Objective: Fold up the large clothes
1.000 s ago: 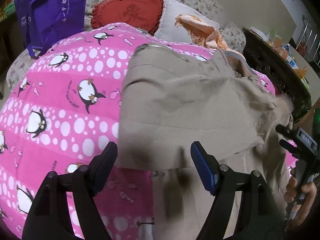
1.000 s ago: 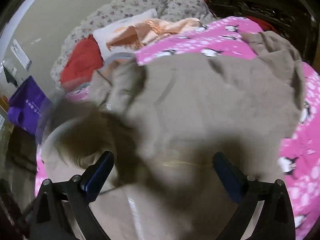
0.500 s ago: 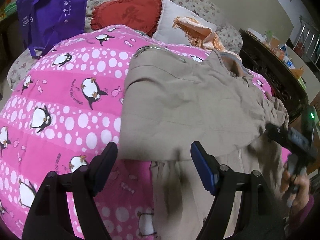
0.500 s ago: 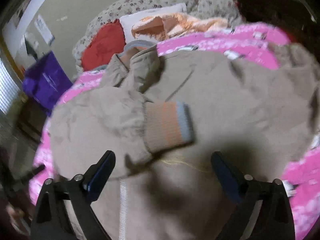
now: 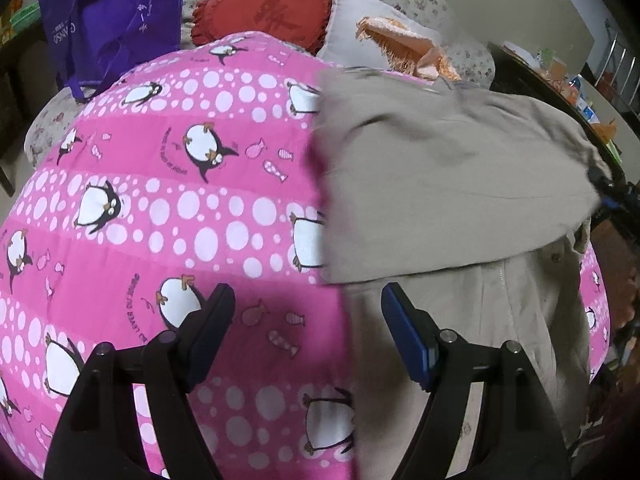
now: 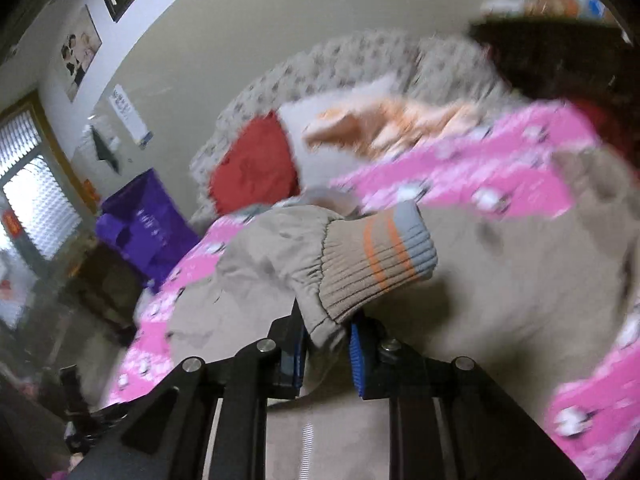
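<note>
A: How do you judge the beige jacket (image 5: pixel 448 168)?

B: Soft and limp, I'd say, with some bulk, so it sags wherever nothing carries it. It lies spread on the pink penguin quilt (image 5: pixel 160 184), filling the right half of the left wrist view from about 1 o'clock round to 5 o'clock.

A: Where would you take hold?

B: At the ribbed sleeve cuff (image 6: pixel 380 256) with its orange and grey stripes. The knit is thicker and grippier than the smooth shell, so it should slip less. The right gripper (image 6: pixel 324 354) is clamped on the sleeve just below that cuff, the cloth pinched between its blue pads.

A: And the left gripper (image 5: pixel 306 332)?

B: Fingers spread wide, holding nothing, hovering over the quilt at the jacket's near-left edge.

A: What differs from half a second ago?

B: Then the right fingers stood wide apart above the cuff; now they have closed on the sleeve and lifted it, the camera tipped up toward the wall. In the left view the folded sleeve panel has slid rightward, uncovering more quilt.
</note>
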Demonstrator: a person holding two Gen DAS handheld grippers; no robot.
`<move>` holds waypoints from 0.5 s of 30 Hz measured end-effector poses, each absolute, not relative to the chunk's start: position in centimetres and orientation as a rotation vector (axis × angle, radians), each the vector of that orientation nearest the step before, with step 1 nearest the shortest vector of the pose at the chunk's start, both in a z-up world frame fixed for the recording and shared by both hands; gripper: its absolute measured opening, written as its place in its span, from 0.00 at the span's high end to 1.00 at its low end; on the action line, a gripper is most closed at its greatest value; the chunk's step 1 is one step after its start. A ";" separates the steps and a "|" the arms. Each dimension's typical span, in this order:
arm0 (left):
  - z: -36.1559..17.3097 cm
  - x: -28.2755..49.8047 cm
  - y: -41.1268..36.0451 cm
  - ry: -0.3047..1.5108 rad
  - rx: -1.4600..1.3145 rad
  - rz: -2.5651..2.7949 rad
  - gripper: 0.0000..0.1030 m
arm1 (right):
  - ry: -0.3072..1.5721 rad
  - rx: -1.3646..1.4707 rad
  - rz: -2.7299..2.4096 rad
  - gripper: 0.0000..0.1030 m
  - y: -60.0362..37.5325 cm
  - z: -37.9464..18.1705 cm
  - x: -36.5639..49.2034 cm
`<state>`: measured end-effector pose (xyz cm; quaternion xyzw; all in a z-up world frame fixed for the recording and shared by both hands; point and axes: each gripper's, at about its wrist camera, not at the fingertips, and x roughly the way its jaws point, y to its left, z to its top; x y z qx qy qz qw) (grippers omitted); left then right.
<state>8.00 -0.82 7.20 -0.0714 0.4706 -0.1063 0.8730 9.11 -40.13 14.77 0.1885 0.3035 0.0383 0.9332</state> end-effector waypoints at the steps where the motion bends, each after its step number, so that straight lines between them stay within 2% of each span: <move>1: 7.1 8.0 -0.8 0.984 -0.157 -0.223 0.27 | 0.609 0.377 0.049 0.83 -40.7 15.1 8.9; 4: 7.2 7.9 -1.2 0.985 -0.170 -0.238 0.27 | 0.612 0.371 -0.041 0.82 -43.0 14.9 8.5; 9: 8.4 6.8 -2.9 0.953 -0.139 -0.308 0.27 | 0.729 0.460 -0.061 0.82 -45.4 11.6 9.7; 15: 7.5 7.1 -6.4 0.984 -0.060 -0.366 0.27 | 0.674 0.487 -0.017 0.79 -45.3 13.4 8.8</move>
